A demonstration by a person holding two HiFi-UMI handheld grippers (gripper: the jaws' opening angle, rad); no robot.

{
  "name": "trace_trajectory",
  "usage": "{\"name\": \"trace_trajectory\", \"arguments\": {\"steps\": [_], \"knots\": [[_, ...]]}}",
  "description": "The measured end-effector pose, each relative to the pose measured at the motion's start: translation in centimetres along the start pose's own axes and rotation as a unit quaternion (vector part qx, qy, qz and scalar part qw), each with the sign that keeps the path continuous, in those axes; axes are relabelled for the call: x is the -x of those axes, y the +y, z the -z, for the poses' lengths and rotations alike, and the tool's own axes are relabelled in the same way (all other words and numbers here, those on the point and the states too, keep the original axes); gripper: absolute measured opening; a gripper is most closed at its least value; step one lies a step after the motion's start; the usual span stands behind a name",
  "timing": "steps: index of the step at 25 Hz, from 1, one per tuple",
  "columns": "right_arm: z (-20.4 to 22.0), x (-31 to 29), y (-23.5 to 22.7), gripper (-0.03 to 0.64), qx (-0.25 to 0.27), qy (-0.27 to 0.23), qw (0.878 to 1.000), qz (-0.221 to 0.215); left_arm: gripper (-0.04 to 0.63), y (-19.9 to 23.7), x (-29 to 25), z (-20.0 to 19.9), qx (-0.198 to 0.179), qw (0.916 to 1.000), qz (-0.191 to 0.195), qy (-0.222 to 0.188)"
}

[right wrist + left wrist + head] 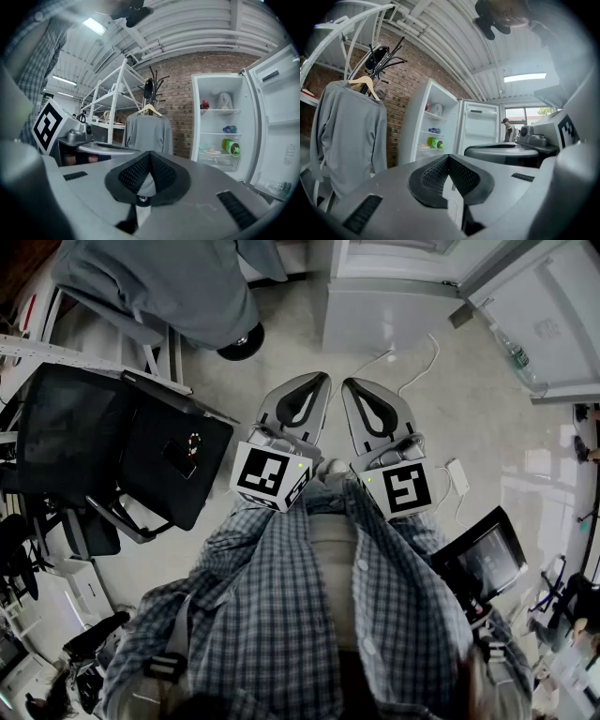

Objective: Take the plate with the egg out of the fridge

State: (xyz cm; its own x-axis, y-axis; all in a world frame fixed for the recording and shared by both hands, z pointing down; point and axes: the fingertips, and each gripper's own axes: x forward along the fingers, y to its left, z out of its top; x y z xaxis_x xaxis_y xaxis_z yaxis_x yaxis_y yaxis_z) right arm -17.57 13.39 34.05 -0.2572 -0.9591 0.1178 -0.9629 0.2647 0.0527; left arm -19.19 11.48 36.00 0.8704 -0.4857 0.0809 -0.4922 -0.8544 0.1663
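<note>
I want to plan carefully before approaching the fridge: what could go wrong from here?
1. The green bottle lies right beside the plate in the fridge; a jaw might knock it.
2. A white cable lies before the fridge; it could catch a foot.
3. The egg may roll if the plate tilts.

Two grippers up front: left gripper [317, 379], right gripper [349, 383]. In the right gripper view, one fridge [194, 122] at three o'clock, with one door [276, 122] swung wide. On the shelves I count one plate [217, 152], one egg [212, 150], one green bottle [230, 146], one blue bottle [229, 129], one white bag [225, 101] and one red item [205, 104]. At twelve o'clock, one grey shirt [150, 133] on one hanger [149, 109].
</note>
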Motion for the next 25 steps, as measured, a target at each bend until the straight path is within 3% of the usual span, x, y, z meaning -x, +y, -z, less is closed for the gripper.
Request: {"name": "trace_trajectory", "arguments": {"steps": [13,25], "knots": [[0.2,0.0,-1.2,0.006,-0.029,-0.002,0.999,0.02,0.006,0.2,0.0,-0.1,0.002,1.0,-0.007,-0.004],[0.4,-0.2,-0.5,0.006,-0.024,0.004,0.999,0.039,0.006,1.4,1.4,0.1,0.005,1.0,-0.007,-0.005]]}}
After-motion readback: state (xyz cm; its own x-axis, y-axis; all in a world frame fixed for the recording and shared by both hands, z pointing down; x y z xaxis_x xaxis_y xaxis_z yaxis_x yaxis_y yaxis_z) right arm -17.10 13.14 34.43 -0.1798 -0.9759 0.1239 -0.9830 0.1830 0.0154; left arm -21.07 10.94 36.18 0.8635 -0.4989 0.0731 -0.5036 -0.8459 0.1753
